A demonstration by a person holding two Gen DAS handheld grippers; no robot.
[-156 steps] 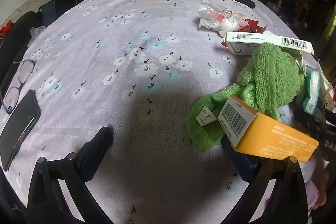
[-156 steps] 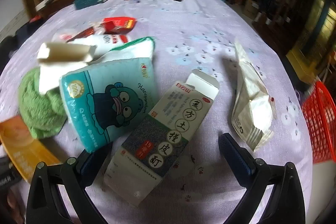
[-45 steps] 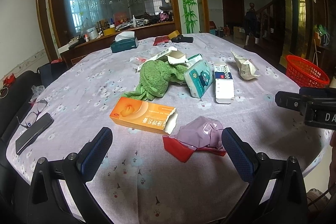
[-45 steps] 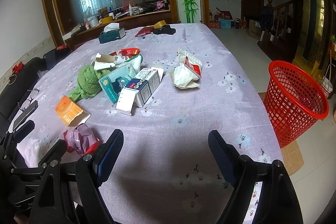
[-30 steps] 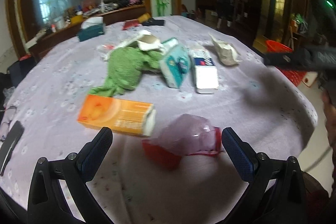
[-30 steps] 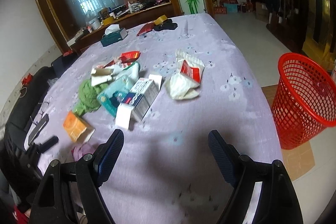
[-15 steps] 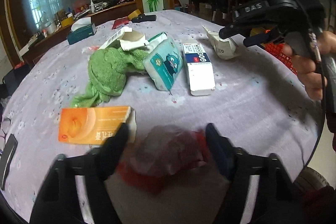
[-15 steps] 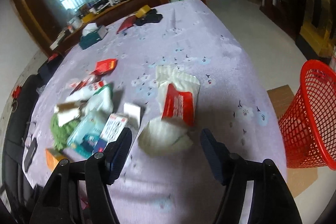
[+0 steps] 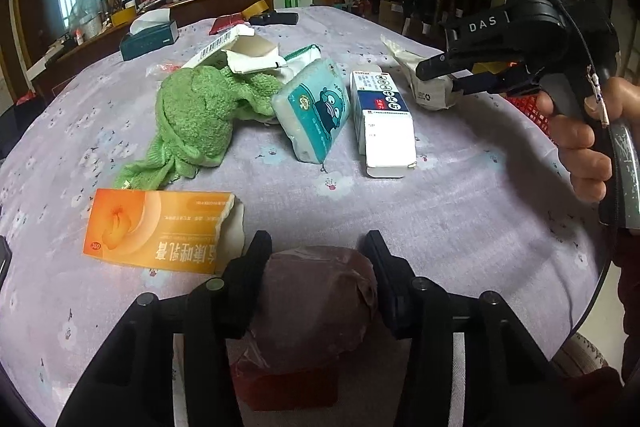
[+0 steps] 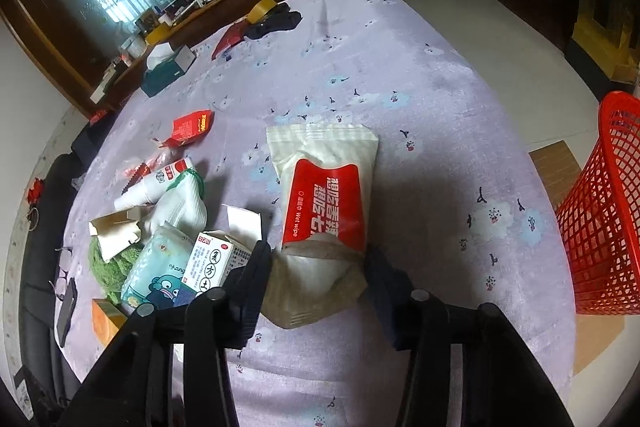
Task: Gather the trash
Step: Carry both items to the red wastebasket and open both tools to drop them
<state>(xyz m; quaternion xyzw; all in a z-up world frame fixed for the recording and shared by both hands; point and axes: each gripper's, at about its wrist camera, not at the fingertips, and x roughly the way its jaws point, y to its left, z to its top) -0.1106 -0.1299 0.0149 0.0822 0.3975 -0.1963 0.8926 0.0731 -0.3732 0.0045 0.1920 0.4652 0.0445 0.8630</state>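
- Your left gripper [image 9: 316, 259] has just been closing its jaws, and they now pinch a crumpled pinkish wrapper [image 9: 316, 303] with a red part under it, at the near edge of the table [image 9: 460, 195].
- Your right gripper [image 10: 316, 267] has likewise just been closing; its jaws squeeze the near end of a white and red wet wipe pack [image 10: 324, 195], which lies toward the table's right edge.
- An orange box [image 9: 160, 231] lies just left of your left jaws, near the same edge.
- Toward the table's middle, 1 green cloth [image 9: 200, 115], 1 teal tissue pack [image 9: 316, 111] and 1 white and blue box [image 9: 384, 119] sit close together.
- The red basket [image 10: 604, 227] stands on the floor beyond the table's right edge.
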